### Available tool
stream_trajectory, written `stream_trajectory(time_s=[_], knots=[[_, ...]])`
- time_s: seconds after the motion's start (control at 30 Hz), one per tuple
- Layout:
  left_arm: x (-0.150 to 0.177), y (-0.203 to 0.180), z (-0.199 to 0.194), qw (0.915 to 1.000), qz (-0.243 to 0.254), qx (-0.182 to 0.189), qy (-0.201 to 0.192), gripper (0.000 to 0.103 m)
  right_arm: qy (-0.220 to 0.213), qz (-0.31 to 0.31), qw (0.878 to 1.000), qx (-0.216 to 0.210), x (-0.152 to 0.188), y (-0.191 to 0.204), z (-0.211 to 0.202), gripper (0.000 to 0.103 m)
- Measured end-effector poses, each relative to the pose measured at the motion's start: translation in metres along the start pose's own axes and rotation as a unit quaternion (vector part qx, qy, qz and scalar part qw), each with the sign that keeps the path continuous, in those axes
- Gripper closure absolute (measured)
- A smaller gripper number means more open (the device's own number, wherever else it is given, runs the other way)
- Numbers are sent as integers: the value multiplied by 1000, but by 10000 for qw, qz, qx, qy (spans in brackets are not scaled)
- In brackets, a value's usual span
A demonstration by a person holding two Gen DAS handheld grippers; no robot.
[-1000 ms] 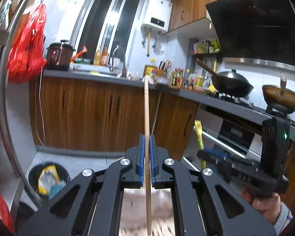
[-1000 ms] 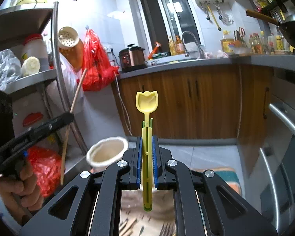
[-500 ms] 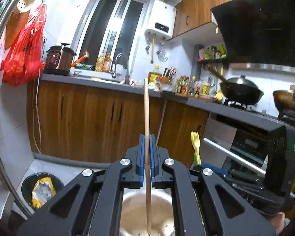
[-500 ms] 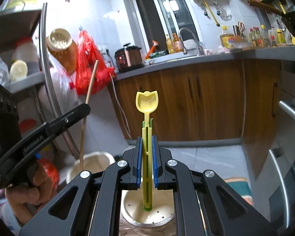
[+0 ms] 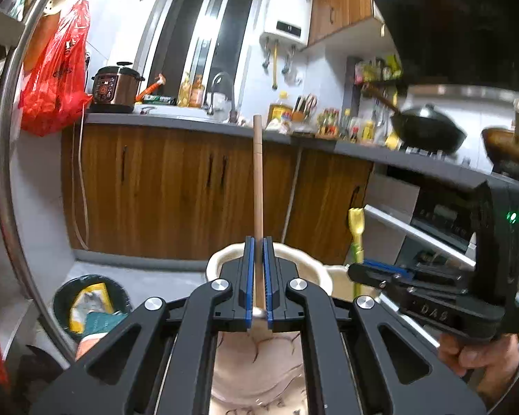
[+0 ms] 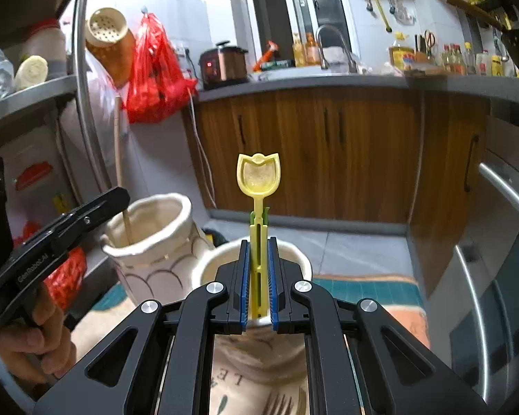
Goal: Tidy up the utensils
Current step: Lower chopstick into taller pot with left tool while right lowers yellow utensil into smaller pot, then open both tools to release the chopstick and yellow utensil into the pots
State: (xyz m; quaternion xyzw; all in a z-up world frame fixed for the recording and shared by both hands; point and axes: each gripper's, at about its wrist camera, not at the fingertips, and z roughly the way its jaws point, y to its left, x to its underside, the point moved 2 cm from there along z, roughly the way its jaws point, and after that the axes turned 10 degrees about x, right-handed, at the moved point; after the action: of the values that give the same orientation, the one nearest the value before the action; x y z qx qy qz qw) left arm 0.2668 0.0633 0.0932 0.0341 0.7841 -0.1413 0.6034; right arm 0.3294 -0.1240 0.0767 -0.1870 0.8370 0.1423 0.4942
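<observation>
A: What is nearest in the left wrist view?
B: The left gripper, its blue pads clamped on a wooden chopstick that stands upright between them. Its lower end dips below the rim of a cream holder right under the fingers.

A: And in the right view?
B: The right gripper is clamped on a yellow spoon, tulip-shaped bowl up, handle pointing down into the mouth of a second cream holder just beneath the pads.

A: Can each camera see the other tool?
B: Yes. From the right wrist the left gripper comes in from the left edge, held by a hand, with the chopstick running down into the taller, scallop-patterned holder, which stands just beside the one under the spoon. From the left wrist the right gripper shows at the right with the spoon upright in it, a hand on its grip.

A: What is behind?
B: A bin on the floor to the left, then brown cabinets under a grey counter with a cooker and a tap. A red bag hangs at the left; a black wok sits at the right.
</observation>
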Motion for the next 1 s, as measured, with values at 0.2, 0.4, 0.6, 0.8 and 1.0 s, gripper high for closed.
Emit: stream_trajectory(time_s=[0.2,0.4,0.6,0.8,1.0], knots=[[-3,-1,17,9981,8,-205,578,98,457,-1,9990,17,-3,-2,14,93],[-6,1,22,9962,-127,-200,836,98,683,-71,9976,40,-3,5,24,93],[-7,1,19,9964,-124,-146,822,98,646,-110,9978,48,-4,9,23,90],[-13,-4,10,9978,-22,-111,657,85,487,-111,9987,86,-9,7,15,77],[-20,-9,-8,9988,171,-168,419,44,244,-77,9996,76,-14,2,-2,73]])
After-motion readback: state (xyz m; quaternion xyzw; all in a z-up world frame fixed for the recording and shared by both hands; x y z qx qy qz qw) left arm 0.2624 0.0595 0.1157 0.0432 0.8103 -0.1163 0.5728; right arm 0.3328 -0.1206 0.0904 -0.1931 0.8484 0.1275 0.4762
